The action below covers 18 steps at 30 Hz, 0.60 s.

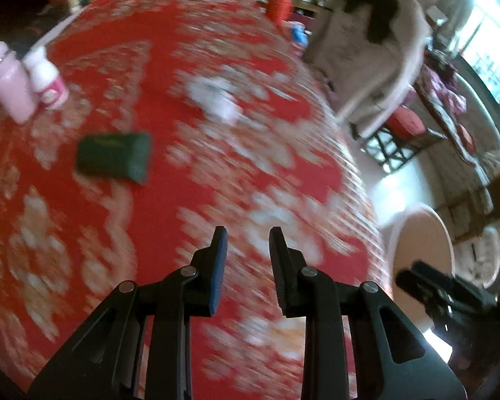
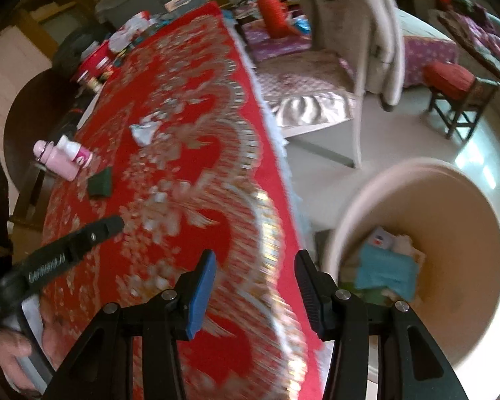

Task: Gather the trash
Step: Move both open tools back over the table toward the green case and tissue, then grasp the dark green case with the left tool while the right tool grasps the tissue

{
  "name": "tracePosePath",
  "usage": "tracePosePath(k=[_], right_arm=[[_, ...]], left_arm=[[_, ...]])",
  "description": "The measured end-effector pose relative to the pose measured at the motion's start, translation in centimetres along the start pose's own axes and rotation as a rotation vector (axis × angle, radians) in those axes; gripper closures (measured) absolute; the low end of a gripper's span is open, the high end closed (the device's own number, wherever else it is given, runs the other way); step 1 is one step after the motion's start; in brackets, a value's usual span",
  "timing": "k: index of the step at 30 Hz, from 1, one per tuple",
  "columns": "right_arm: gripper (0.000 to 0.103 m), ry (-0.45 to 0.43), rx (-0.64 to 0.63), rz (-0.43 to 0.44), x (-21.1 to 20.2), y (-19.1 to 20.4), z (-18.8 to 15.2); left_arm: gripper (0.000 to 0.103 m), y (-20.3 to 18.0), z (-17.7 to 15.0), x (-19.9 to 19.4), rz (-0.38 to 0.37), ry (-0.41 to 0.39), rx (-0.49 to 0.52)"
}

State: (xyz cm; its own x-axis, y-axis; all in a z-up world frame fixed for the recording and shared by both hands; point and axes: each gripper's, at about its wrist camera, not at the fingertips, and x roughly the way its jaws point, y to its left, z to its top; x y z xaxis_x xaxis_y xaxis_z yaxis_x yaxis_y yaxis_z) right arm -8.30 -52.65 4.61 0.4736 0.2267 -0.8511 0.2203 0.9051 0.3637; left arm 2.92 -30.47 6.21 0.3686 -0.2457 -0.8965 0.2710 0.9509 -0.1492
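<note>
The table (image 2: pixel 190 173), under a red cloth patterned in gold and white, carries everything left to collect; the pale round bin (image 2: pixel 443 200) stands on the floor just off its near right edge and already holds a teal scrap, a small card and other paper.

Of the things on the cloth, the dark green packet (image 1: pixel 115 158) lies toward the left edge; it looks light and boxy, probably stiff enough to pinch across its narrow sides. The crumpled white paper (image 1: pixel 216 98) sits mid-table, nearer the right edge; it should be soft and weightless, so any raised fold will do. The pink bottle (image 1: pixel 8 83) and the white bottle (image 1: pixel 48 78) stand touching at the left edge; whether they count as trash I cannot tell.

Left gripper (image 1: pixel 248 250): tongs slightly apart, nothing between them. Right gripper (image 2: pixel 255 281): tongs wider apart, also empty.

Only the right wrist view shows inside the bin and the hand (image 2: pixel 13 350) carrying the left tool; the left view shows the packet closer
</note>
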Motion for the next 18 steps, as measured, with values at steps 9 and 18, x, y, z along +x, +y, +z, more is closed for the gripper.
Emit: tracePosePath(k=[9,18], right_arm=[[0.056,0.024,-0.043,0.017,3.5,5.4,2.1],[0.055,0.032,-0.025,-0.002,4.8,7.1,3.4]], left_arm=[[0.079,8.4,8.6,4.1,0.045,0.01,-0.107],[0.079,8.1,9.2,8.0,0.04,0.1,0.031]])
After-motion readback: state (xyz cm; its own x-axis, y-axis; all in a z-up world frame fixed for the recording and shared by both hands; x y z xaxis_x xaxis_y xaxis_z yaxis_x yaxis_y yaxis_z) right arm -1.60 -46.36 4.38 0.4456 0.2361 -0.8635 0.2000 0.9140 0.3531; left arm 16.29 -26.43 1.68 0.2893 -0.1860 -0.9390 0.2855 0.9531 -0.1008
